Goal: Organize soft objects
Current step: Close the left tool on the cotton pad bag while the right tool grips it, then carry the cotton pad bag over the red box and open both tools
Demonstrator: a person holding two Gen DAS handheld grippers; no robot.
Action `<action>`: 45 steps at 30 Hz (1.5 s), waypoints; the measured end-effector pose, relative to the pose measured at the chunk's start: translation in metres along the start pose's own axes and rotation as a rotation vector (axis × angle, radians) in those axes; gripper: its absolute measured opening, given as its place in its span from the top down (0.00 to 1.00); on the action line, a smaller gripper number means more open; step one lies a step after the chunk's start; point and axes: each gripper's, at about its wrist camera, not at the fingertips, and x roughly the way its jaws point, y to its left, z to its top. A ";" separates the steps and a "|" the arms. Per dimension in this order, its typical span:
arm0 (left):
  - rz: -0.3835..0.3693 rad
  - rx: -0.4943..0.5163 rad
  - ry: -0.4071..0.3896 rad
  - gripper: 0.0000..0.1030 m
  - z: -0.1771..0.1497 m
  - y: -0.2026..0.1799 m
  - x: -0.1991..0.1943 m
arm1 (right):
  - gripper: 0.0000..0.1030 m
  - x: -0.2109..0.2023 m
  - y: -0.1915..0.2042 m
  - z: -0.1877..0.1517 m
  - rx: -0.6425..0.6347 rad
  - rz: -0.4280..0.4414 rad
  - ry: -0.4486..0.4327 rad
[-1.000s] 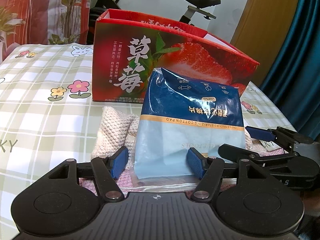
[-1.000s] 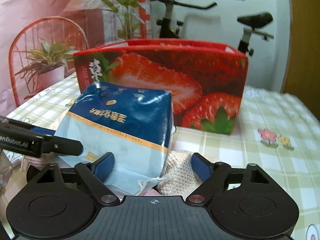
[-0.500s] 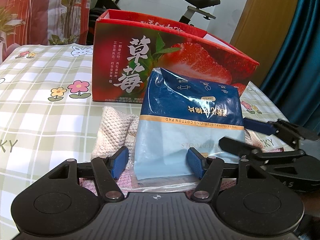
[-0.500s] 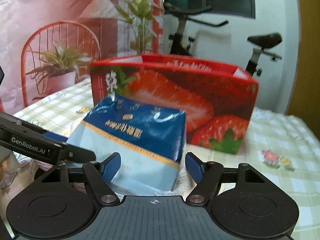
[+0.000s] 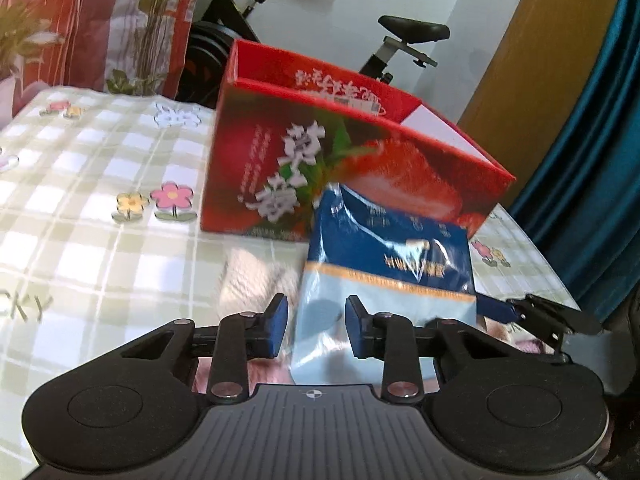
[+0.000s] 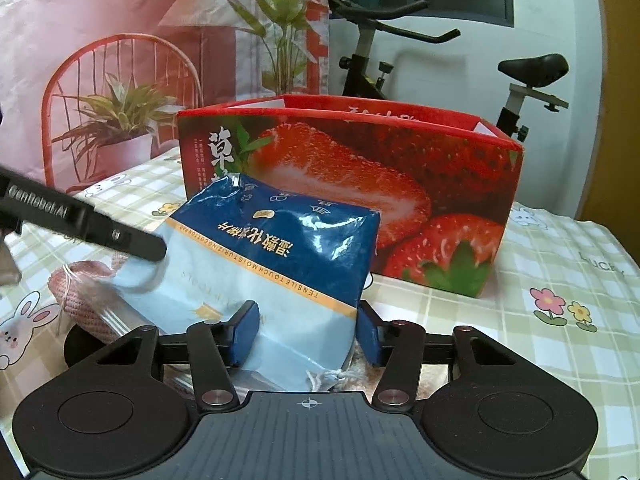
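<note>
I am working over one table point(image 6: 560, 360) in a checked cloth with flowers, where one red strawberry box point(image 6: 440, 184) printed "草莓" is standing open. Just in front of it, one blue cotton pad pack point(image 6: 280, 264) reading "MOISTURIZING COTTON PAD" is lying on knitted cloths point(image 6: 84, 296). My two tongs have just been closing: the right tongs point(image 6: 306, 332) are pinching its lower end, the left tongs point(image 5: 316, 322) its corner.

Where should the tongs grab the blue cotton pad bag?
Grip the blue cotton pad bag at its pale lower corners, coming from the near side. It is soft and wide and leans back toward the strawberry box, so two low side pinches look steadiest.
</note>
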 end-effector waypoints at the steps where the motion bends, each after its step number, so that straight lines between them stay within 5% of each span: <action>1: -0.007 0.005 0.005 0.67 0.003 -0.001 0.002 | 0.53 0.000 0.000 0.000 -0.001 -0.001 0.000; 6: -0.018 0.070 0.045 0.67 0.011 -0.006 0.020 | 0.53 0.000 0.000 0.000 -0.003 -0.003 0.000; 15: -0.097 0.001 0.050 0.63 0.020 0.001 0.033 | 0.55 0.000 -0.001 0.000 0.005 0.000 -0.001; 17: -0.151 0.010 0.073 0.63 0.017 -0.007 0.033 | 0.59 -0.002 -0.001 0.001 0.005 0.001 -0.007; 22: -0.148 0.079 0.073 0.63 0.015 -0.023 0.027 | 0.66 -0.009 -0.004 0.007 0.033 0.014 -0.019; 45: -0.192 0.143 -0.137 0.63 0.082 -0.061 -0.028 | 0.66 -0.053 -0.026 0.091 -0.086 0.010 -0.202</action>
